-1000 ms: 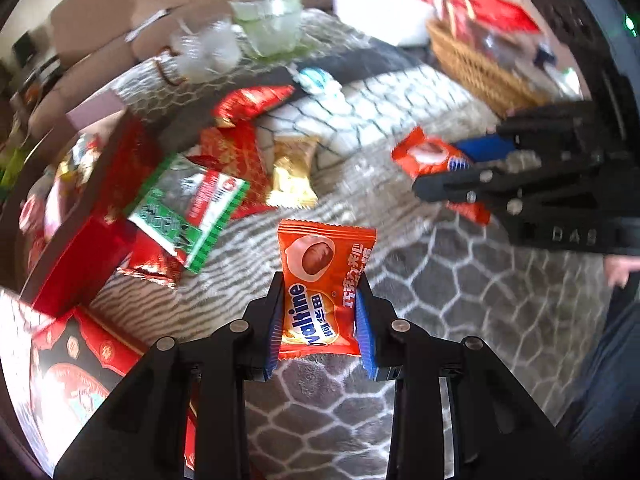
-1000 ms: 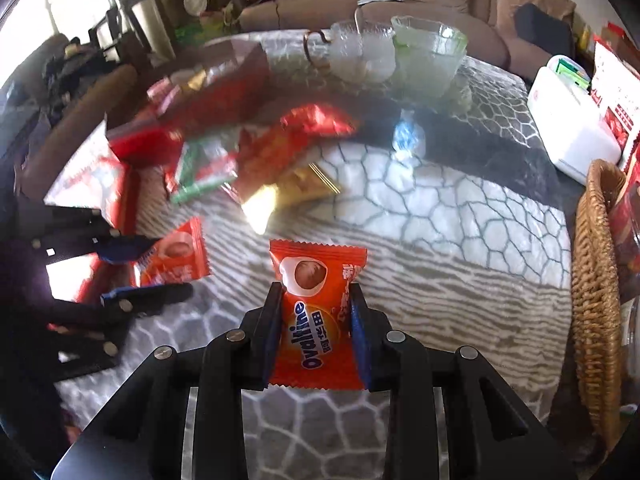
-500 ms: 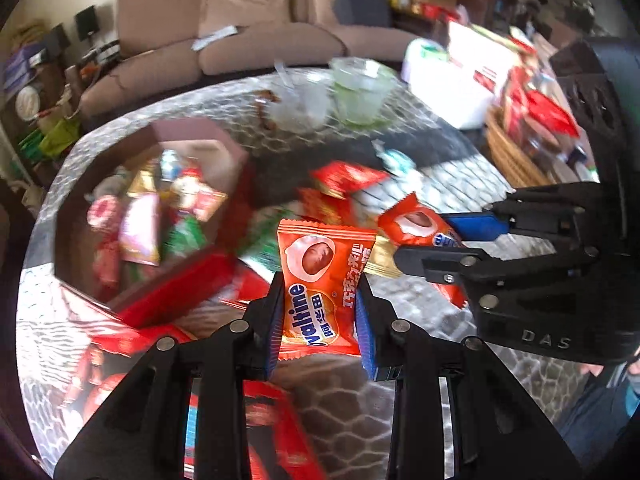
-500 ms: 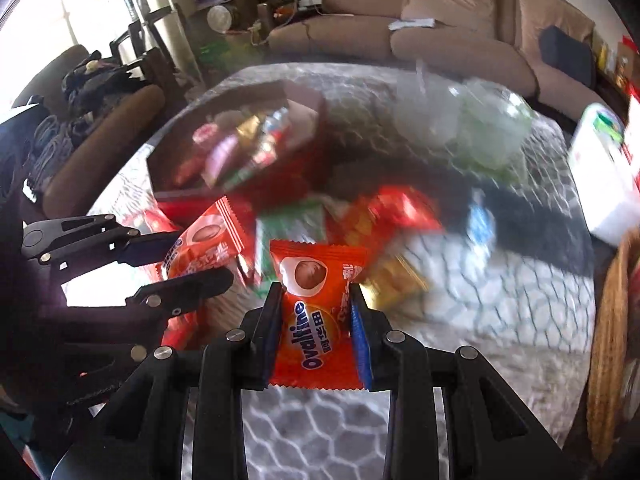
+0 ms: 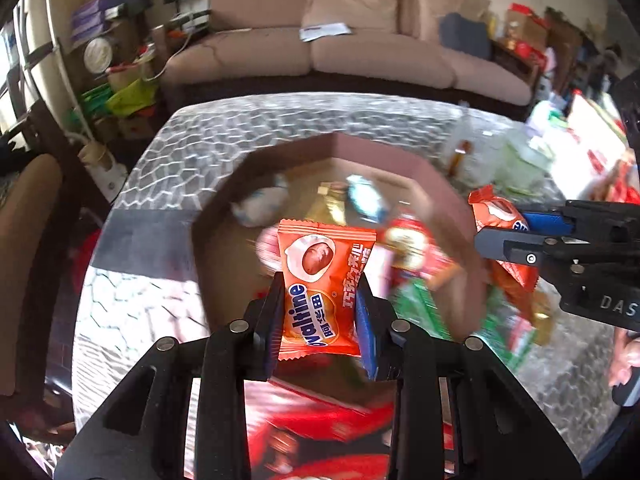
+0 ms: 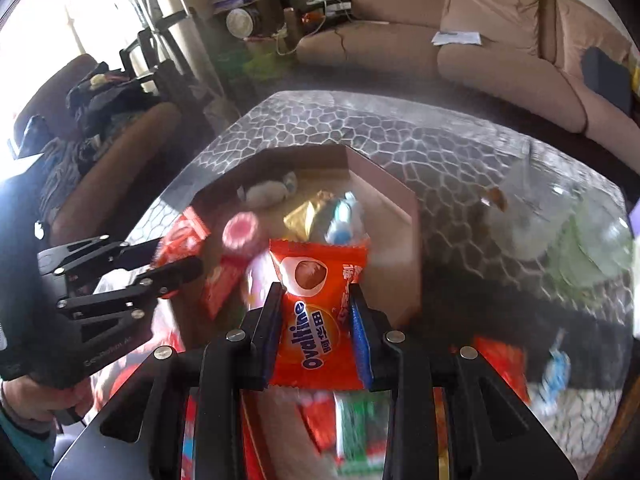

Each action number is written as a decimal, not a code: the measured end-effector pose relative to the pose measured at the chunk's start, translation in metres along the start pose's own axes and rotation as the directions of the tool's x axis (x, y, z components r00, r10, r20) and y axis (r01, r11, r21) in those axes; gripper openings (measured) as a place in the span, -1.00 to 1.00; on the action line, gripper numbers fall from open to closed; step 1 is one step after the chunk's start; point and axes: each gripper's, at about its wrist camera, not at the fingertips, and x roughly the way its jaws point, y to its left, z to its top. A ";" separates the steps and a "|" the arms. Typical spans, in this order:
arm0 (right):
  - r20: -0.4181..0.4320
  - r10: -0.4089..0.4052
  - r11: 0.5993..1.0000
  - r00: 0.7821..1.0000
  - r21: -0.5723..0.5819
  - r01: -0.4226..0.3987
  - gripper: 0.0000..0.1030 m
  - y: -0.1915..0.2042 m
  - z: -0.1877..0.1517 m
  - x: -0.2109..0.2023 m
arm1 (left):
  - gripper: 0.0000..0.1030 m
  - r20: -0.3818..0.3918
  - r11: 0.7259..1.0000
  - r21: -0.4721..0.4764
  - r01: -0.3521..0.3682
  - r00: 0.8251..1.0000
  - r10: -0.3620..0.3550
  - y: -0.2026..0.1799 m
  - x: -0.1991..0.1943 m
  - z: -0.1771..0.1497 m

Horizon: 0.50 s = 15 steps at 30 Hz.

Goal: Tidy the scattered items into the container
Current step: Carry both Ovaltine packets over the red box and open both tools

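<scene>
Orange Ovaltine sachet [image 5: 324, 292] clamped in left gripper [image 5: 322, 320]; twin sachet [image 6: 318, 312] clamped in right gripper [image 6: 316, 330]. Light, crinkly, slippery foil; pinch mid-body. Octagonal box [image 5: 400, 160] below.

The right gripper [image 6: 316, 320] pinched an orange Ovaltine packet [image 6: 316, 312] upright between its blue-padded jaws; beyond it stood the brown open box [image 6: 384, 184] on the mosaic-patterned table [image 6: 440, 132], with a white wrapped sweet [image 6: 266, 192], a gold wrapper [image 6: 306, 214] and a pink sweet [image 6: 240, 232] inside; at the left, the left gripper [image 6: 164, 258] gripped another orange packet [image 6: 182, 236]; a beige sofa [image 6: 500, 52] lay behind.
</scene>
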 end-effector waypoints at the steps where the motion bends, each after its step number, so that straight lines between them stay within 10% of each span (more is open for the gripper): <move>1: -0.010 -0.002 1.000 1.000 -0.003 0.002 -0.40 0.002 0.004 0.007 | -0.43 -0.007 1.000 -0.004 -0.009 1.000 0.009 0.007 0.005 0.002; 15: -0.151 -0.092 0.995 0.984 -0.058 0.084 -0.40 0.008 0.043 0.121 | -0.39 -0.123 0.994 0.022 -0.105 0.987 0.107 0.027 0.069 0.022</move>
